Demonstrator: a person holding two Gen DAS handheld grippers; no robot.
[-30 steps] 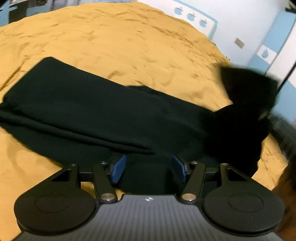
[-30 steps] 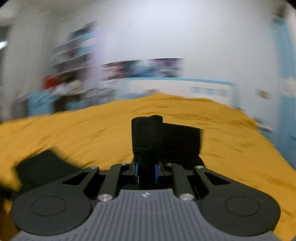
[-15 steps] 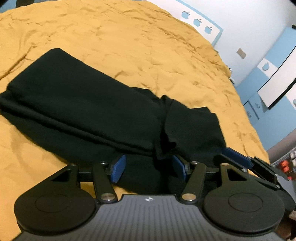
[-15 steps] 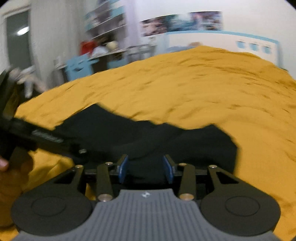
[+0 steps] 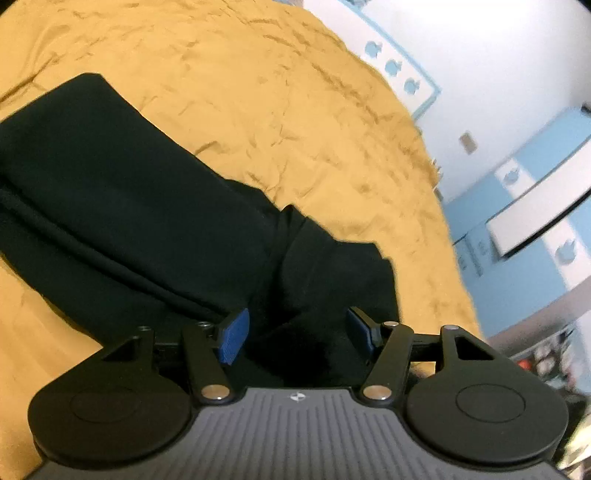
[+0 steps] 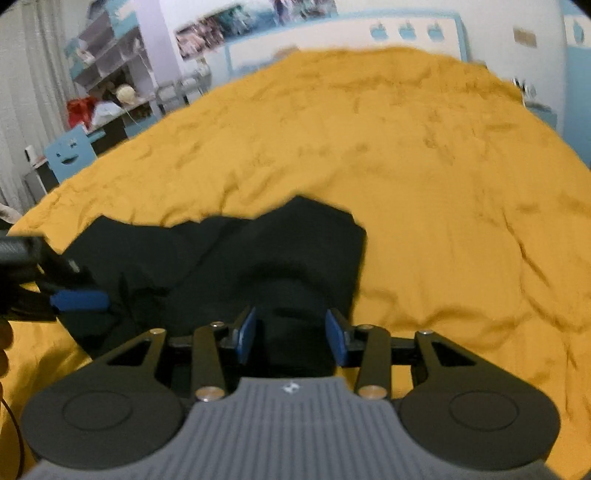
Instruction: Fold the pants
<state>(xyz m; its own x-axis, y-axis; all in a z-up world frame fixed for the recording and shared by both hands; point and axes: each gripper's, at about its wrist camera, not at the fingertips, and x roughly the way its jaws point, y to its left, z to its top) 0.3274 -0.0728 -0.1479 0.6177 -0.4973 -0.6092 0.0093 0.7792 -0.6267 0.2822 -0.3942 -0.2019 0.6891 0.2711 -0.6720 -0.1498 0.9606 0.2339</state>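
Black pants (image 5: 122, 206) lie folded lengthwise on the mustard-yellow bed cover, with one end flipped over into a shorter flap (image 5: 332, 273). My left gripper (image 5: 297, 332) is open, its blue pads spread over the near edge of the pants, holding nothing. In the right wrist view the pants (image 6: 236, 254) lie bunched just ahead. My right gripper (image 6: 291, 332) is open and empty over their near edge. The left gripper's blue fingertip (image 6: 79, 300) shows at the left edge of the right wrist view, beside the cloth.
The yellow bed cover (image 6: 424, 184) spreads wide behind and to the right of the pants. A white and blue headboard (image 6: 369, 33) and shelves with clutter (image 6: 107, 92) stand at the back. Blue and white cabinets (image 5: 535, 206) stand right of the bed.
The right gripper carried the pants end over, opened and let it drop onto the bed. The left gripper stayed open and shifted a little closer over the near edge.
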